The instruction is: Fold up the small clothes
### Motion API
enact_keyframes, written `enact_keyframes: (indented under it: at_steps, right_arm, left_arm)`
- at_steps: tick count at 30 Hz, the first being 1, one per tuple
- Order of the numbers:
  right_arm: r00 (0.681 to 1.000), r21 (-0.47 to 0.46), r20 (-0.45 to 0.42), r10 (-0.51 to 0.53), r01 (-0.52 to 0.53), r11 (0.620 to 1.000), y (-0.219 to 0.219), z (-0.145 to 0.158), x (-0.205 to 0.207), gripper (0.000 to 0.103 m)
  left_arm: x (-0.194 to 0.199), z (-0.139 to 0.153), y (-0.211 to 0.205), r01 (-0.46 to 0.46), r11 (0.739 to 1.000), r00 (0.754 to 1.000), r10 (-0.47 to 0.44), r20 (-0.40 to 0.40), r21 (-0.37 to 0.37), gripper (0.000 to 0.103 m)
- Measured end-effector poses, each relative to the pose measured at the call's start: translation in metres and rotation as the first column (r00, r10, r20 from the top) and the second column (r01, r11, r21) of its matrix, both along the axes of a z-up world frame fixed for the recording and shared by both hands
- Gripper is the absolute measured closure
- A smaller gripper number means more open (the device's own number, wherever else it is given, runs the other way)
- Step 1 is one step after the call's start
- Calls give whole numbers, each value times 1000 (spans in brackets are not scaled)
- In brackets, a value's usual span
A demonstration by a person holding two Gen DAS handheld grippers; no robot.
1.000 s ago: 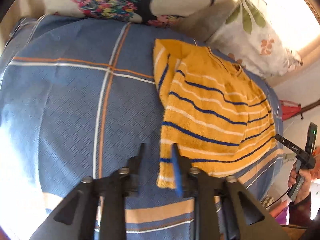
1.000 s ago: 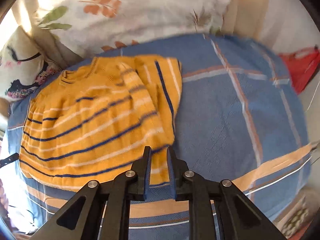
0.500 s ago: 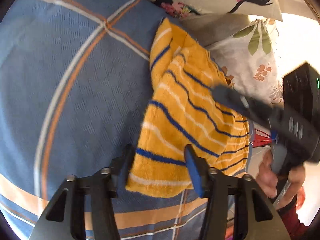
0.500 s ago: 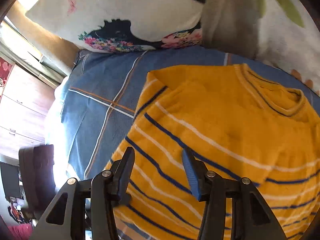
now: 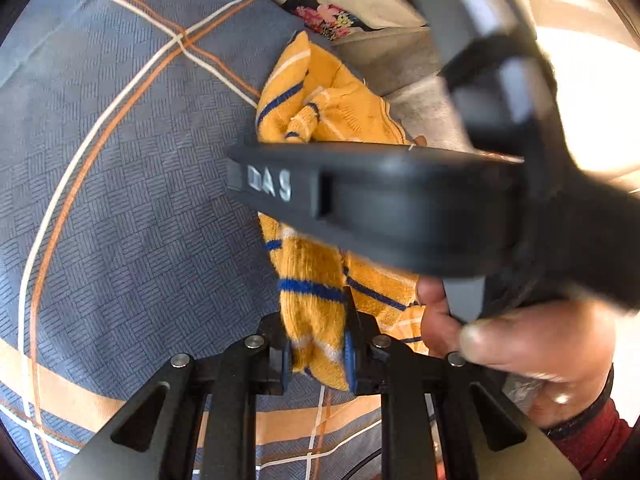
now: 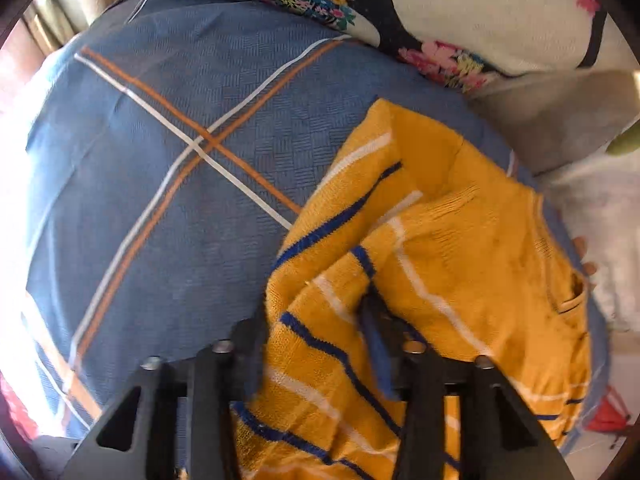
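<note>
A small yellow sweater with blue and white stripes lies bunched on the blue plaid bedspread. My left gripper is shut on the sweater's lower edge and holds it up off the bed. My right gripper is open, its jaws apart around a raised fold of the sweater. In the left wrist view the right gripper's black body crosses close in front and hides the sweater's middle. The hand that holds it shows at lower right.
Floral pillows lie at the head of the bed beyond the sweater. A grey cushion sits to the right. The bedspread stretches out to the left of the sweater.
My left gripper has closed on the sweater's edge and lifted it. My right gripper has swung across in front of the left camera and down over the sweater's fold.
</note>
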State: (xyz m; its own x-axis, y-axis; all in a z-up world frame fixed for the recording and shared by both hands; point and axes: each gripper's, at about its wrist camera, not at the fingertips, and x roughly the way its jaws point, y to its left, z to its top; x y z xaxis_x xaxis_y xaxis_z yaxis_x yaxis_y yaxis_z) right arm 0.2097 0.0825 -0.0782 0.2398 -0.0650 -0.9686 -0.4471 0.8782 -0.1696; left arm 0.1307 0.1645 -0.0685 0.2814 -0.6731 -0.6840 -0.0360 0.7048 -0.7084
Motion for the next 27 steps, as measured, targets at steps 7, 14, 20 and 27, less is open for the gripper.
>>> enact_keyframes:
  at_steps: [7, 14, 20, 27]
  right_arm:
    - [996, 268, 44, -76, 61, 961, -75, 44, -14, 91]
    - [946, 490, 130, -297, 199, 849, -224, 101, -41, 92]
    - [877, 534, 69, -476, 371, 760, -355, 78, -59, 92]
    - [844, 610, -23, -536, 437, 661, -417, 28, -70, 88]
  left_arm:
    - [-27, 51, 6, -26, 998, 996, 21, 85, 53, 85]
    - [-67, 101, 19, -153, 980, 978, 130, 166, 130, 65]
    - [-70, 91, -14, -137, 977, 986, 120, 112, 166, 65]
    - [-67, 79, -85, -20, 977, 996, 1, 87, 214, 65]
